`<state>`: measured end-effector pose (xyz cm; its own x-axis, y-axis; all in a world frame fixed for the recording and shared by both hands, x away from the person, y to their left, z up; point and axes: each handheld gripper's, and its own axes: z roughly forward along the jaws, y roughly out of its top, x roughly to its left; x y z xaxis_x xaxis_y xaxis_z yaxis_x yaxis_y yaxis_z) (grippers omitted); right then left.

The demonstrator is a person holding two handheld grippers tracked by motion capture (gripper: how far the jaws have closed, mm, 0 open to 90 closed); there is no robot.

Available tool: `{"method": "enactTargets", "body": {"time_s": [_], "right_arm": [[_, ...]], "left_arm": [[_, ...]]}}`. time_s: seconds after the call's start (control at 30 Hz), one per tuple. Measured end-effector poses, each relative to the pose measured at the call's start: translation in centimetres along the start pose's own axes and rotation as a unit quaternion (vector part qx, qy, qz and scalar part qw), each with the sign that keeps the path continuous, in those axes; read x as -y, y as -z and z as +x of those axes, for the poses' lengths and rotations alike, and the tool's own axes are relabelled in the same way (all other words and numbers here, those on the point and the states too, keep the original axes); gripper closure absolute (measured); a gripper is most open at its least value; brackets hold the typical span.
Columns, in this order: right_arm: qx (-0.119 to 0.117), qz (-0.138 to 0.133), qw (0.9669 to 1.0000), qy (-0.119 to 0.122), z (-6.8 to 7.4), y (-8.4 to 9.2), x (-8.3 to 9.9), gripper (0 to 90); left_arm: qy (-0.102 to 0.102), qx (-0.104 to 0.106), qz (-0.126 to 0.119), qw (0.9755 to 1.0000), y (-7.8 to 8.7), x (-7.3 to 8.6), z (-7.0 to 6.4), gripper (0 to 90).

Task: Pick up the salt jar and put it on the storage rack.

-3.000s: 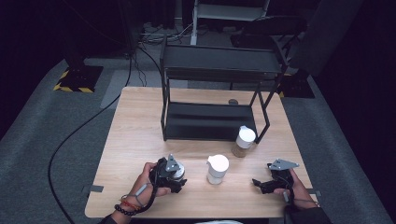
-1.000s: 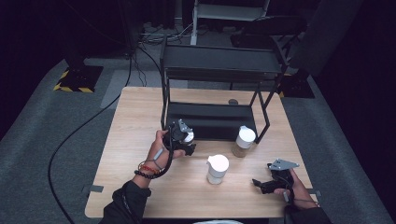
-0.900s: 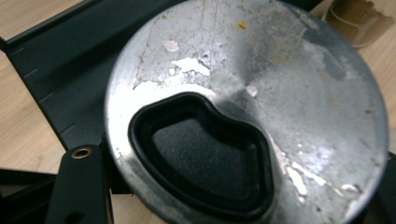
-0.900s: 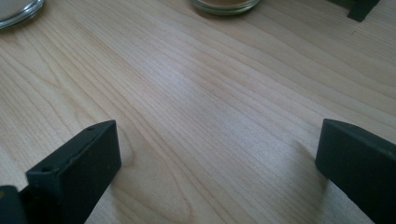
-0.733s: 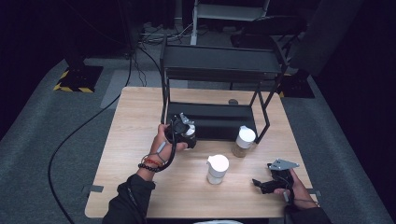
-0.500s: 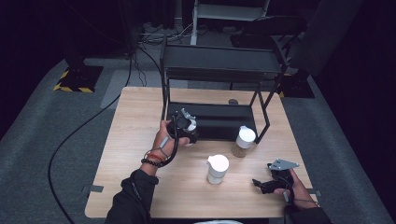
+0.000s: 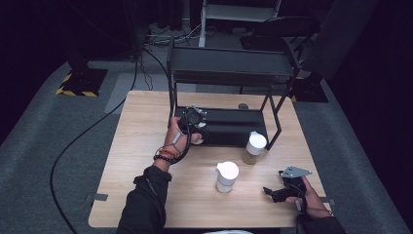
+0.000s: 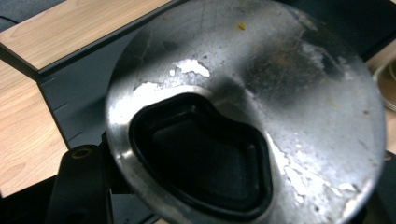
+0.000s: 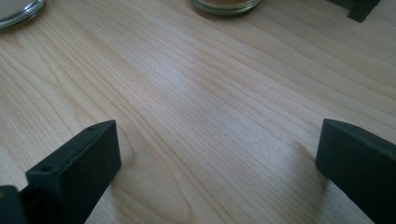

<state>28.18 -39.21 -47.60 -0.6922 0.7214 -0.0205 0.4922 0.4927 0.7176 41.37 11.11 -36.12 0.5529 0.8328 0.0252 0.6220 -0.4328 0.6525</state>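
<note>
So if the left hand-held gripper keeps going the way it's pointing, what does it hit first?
Probably the low black metal shelf of the rack: the left hand-held gripper, shut on a white-lidded jar with a worn metal base, points at it from close by. Exact depth is unclear.

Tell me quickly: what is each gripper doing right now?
Left gripper: closed on a white-lidded jar, at the black rack's lower shelf.
Right gripper: open, holding nothing, over the table.

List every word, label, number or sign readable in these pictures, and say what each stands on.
None can be read.
The jar in the left gripper shows a worn, unprinted face.
The two white-lidded jars, the black rack and the table carry no visible lettering.
Floor stripes are plain yellow-black hazard marking.
</note>
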Motion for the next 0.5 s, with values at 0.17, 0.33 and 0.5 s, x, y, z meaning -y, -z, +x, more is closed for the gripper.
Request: {"method": "enactTargets", "body": {"time_s": [0.17, 0.33, 0.5], "right_arm": [[0.000, 0.000, 1.0000, 0.000, 0.0, 0.0, 0.0, 0.0], [0.000, 0.000, 1.0000, 0.000, 0.0, 0.0, 0.0, 0.0], [0.000, 0.000, 1.0000, 0.000, 0.0, 0.0, 0.0, 0.0]], "left_arm": [[0.011, -0.004, 0.008, 0.9999, -0.8, -0.6, 0.5, 30.3], [0.022, -0.009, 0.016, 0.9996, -1.8, -1.2, 0.7, 30.4], [0.032, -0.014, 0.023, 0.9991, -2.4, -1.7, 0.9, 30.3]]}}
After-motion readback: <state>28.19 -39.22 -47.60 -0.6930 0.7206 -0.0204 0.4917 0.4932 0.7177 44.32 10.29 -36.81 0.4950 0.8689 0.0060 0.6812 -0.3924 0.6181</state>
